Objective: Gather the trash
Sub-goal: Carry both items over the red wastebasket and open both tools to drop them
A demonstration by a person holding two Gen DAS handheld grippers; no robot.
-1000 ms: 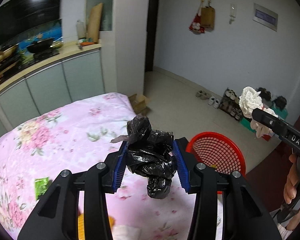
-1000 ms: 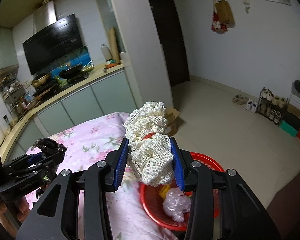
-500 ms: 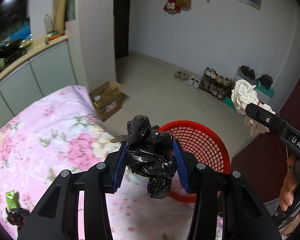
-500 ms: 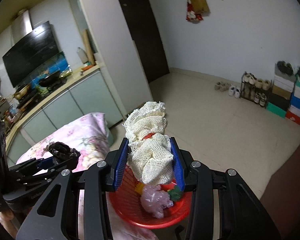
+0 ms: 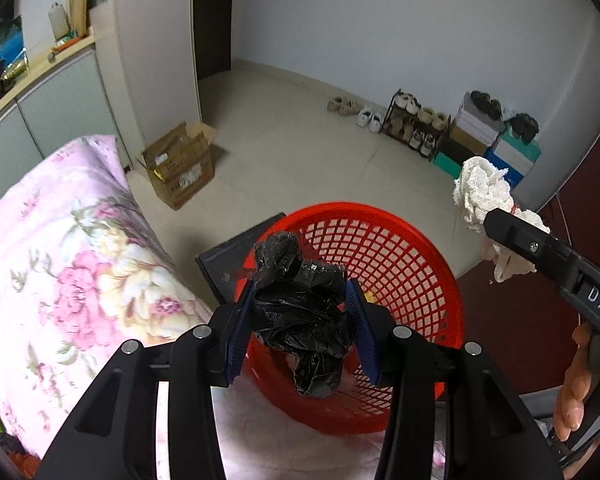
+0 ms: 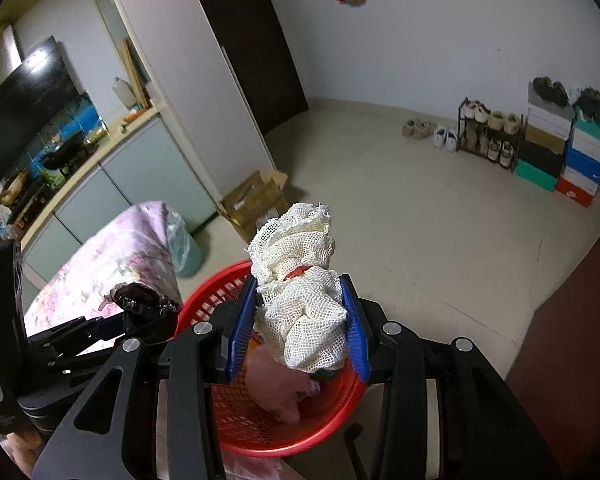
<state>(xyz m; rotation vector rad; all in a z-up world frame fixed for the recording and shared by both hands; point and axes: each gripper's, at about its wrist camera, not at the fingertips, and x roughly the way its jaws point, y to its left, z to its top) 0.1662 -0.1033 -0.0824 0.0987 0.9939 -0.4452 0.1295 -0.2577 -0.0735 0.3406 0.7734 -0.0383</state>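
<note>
A crumpled black plastic bag (image 5: 300, 304) is squeezed between the blue pads of my left gripper (image 5: 302, 320), which hangs over the near rim of a red mesh basket (image 5: 400, 256). My right gripper (image 6: 298, 320) is shut on a wad of white foam netting (image 6: 304, 312) above the same basket (image 6: 284, 428). The basket holds a pinkish plastic lump (image 6: 278, 392) and other scraps. In the left wrist view the netting (image 5: 484, 196) and the right gripper's arm show at the right, beyond the basket's rim. The black bag (image 6: 140, 300) shows at the left in the right wrist view.
A table with a pink flowered cloth (image 5: 60, 280) lies left of the basket. On the tiled floor stand an open cardboard box (image 5: 180, 168), a shoe rack (image 5: 416, 128) and stacked shoe boxes (image 6: 564, 152). A dark stool (image 5: 228, 260) sits under the basket. Kitchen cabinets (image 6: 132, 176) line the far left.
Both grippers have swung from over the table toward the red basket and sunk, tilting downward. The basket now lies directly under both loads. Neither grip has altered.
</note>
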